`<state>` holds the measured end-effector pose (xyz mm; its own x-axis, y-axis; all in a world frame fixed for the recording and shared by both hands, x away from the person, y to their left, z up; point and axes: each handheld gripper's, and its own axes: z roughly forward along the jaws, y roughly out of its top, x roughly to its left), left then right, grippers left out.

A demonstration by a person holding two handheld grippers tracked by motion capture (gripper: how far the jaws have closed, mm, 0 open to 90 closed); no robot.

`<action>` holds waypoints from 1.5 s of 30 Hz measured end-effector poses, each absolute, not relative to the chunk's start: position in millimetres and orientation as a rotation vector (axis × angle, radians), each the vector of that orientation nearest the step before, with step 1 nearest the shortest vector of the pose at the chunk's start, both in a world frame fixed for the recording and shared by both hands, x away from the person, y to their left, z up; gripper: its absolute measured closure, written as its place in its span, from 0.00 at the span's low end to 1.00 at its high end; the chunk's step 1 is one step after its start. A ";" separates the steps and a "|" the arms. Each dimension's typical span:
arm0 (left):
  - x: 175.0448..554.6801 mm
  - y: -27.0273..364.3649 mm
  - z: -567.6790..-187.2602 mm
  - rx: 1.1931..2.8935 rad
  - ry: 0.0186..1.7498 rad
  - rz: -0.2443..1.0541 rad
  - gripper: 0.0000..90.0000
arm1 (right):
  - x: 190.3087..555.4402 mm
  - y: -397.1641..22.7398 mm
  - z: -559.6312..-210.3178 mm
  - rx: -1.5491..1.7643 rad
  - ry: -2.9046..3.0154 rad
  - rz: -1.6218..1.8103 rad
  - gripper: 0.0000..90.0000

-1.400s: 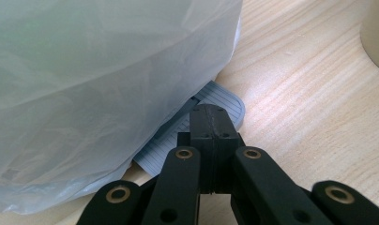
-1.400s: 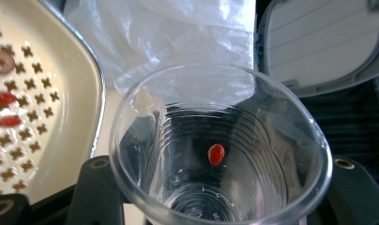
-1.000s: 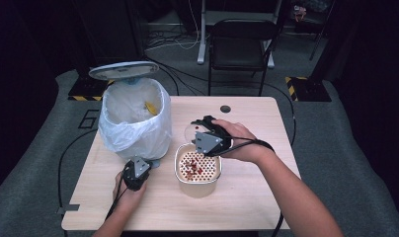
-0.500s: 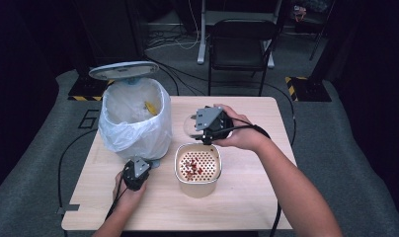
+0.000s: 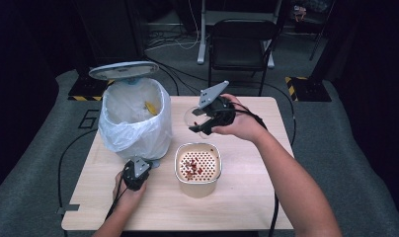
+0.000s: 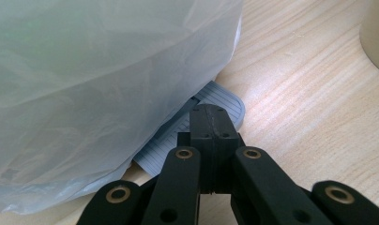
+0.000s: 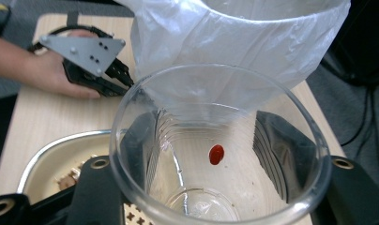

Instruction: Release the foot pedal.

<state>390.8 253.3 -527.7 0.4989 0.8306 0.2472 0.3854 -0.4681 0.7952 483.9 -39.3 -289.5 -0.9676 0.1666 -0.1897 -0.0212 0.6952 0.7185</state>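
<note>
My right gripper (image 5: 203,121) is shut on a clear cup (image 5: 193,117) and holds it in the air beyond the strainer bowl (image 5: 198,165), beside the bin (image 5: 133,118). In the right gripper view the cup (image 7: 187,187) sits between the two black jaws, its mouth facing the bin's white bag (image 7: 234,42), and one red bit (image 7: 216,154) clings inside it. My left gripper (image 5: 137,170) is shut, its tips (image 6: 211,117) resting on the bin's grey ribbed pedal (image 6: 220,98). The bin lid (image 5: 123,70) stands open.
The beige bowl's perforated insert carries several red bits. Something yellow (image 5: 150,107) lies inside the bin bag. The wooden table (image 5: 247,207) has bare room at the front right. A black chair (image 5: 242,39) stands behind the table.
My right gripper has lifted the cup off the area above the strainer bowl, moving up and away toward the bin. The left hand has stayed on the pedal.
</note>
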 end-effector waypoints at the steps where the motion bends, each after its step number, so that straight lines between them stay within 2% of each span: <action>1: 390.8 253.5 -527.6 2.064 0.993 0.835 1.00 | 485.4 -39.6 -288.8 0.140 2.678 1.148 0.46; 17: 390.8 252.3 -528.7 2.039 1.006 0.834 1.00 | 495.6 -35.8 -280.1 0.307 2.718 1.235 0.45; 22: 391.3 252.7 -528.5 2.037 0.998 0.848 1.00 | 493.5 -30.4 -269.1 0.325 2.691 1.268 0.44; 24: 391.9 253.0 -528.7 2.036 0.984 0.890 1.00 | 493.5 -27.5 -264.0 0.333 2.684 1.277 0.44; 29: 391.5 254.5 -526.3 2.068 0.985 0.855 1.00 | 493.6 -17.1 -251.9 0.358 2.657 1.288 0.44; 40: 392.1 253.6 -528.5 2.034 0.986 0.889 1.00 | 497.6 15.4 -233.3 0.358 2.624 1.305 0.44; 41: 391.6 254.8 -526.1 2.068 0.986 0.854 1.00 | 498.4 18.6 -232.2 0.360 2.622 1.307 0.44; 42: 392.1 253.5 -528.6 2.033 0.986 0.889 1.00 | 499.5 22.4 -231.1 0.362 2.621 1.307 0.44; 45: 392.1 253.6 -528.5 2.034 0.985 0.888 1.00 | 502.0 31.0 -229.9 0.376 2.621 1.310 0.44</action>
<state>392.1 253.6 -528.5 0.4759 0.8361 0.2727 0.3578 -0.4673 0.8084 502.0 31.0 -229.9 -0.9504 0.3065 -0.0530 0.1416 0.5780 0.8037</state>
